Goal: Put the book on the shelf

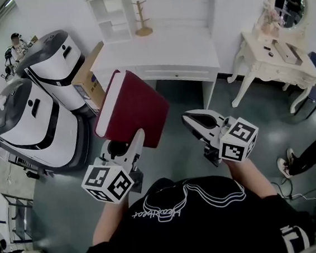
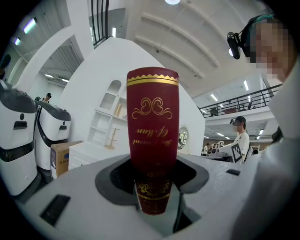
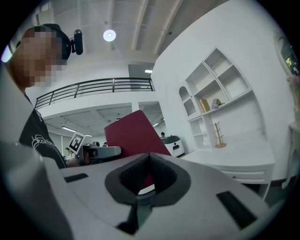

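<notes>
A dark red hardback book (image 1: 133,106) is held up in the air in front of the person, tilted, spine toward the left. My left gripper (image 1: 127,146) is shut on its lower edge. In the left gripper view the gold-printed spine (image 2: 152,122) rises straight out of the jaws of that gripper (image 2: 152,187). My right gripper (image 1: 194,120) hovers just right of the book, shut and holding nothing. In the right gripper view the red cover (image 3: 133,136) shows behind the right gripper (image 3: 149,161). The white shelf unit (image 1: 112,15) stands on a white desk (image 1: 178,53) ahead.
A small wooden stand (image 1: 142,18) sits on the desk by the shelf. Two white machines (image 1: 50,117) and a cardboard box (image 1: 88,80) stand at the left. A white dressing table with an oval mirror (image 1: 268,55) is at the right, and a person's legs (image 1: 307,155) lie near it.
</notes>
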Motion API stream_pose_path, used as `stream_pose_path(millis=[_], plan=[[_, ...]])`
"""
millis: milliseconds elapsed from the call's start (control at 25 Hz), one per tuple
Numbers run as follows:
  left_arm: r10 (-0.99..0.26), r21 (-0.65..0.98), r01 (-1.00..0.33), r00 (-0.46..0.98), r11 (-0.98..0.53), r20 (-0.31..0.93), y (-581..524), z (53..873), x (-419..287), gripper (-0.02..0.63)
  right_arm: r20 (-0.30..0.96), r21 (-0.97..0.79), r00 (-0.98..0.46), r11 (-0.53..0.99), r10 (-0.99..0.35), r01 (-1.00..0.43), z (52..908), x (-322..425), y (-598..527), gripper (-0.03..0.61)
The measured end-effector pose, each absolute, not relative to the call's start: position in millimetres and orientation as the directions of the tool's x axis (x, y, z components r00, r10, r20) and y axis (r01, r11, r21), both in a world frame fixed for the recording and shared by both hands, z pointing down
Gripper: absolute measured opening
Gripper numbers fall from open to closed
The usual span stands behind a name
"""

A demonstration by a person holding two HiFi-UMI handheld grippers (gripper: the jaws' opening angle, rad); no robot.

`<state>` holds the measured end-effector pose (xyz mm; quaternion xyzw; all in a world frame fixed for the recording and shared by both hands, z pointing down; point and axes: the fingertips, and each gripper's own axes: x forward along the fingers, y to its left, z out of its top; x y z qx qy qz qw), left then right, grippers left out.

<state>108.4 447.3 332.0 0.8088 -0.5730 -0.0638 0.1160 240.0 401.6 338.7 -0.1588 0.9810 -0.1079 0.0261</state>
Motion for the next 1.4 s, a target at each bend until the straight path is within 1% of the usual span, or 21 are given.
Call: stream_pose_path(millis=[320, 600, 1120, 1400], plan=[[-0.945, 0.285, -0.909, 0.326, -0.303, 0.036, 425.5, 343.9, 94.4, 0.206, -0.004, -0.252, -0.954, 0.924, -0.299, -0.289, 349.0, 223.2, 376.7, 0.006], [-0.949, 0.307, -0.909, 0.311, -0.283, 0.044, 384.7, 356.5, 63.5, 0.206, 0.023, -0.268, -0.960, 0.923, -0.281, -0.276, 361.2, 190.3, 335.9, 0.006], [-0.940, 0.328, -0.899, 0.333, -0.290, 0.082, 242.4, 367.6, -21.7, 0.206, 0.059, -0.293, -0.949, 0.904, -0.309, -0.312, 364.8, 105.2, 199.2, 0.006], [-0.932, 0.332, -0.891, 0.354, -0.311, 0.077, 157.3, 360.4, -74.8, 0.206, 0.061, -0.287, -0.937, 0.893, -0.344, -0.346, 353.1, 56.7, 116.1, 0.006]])
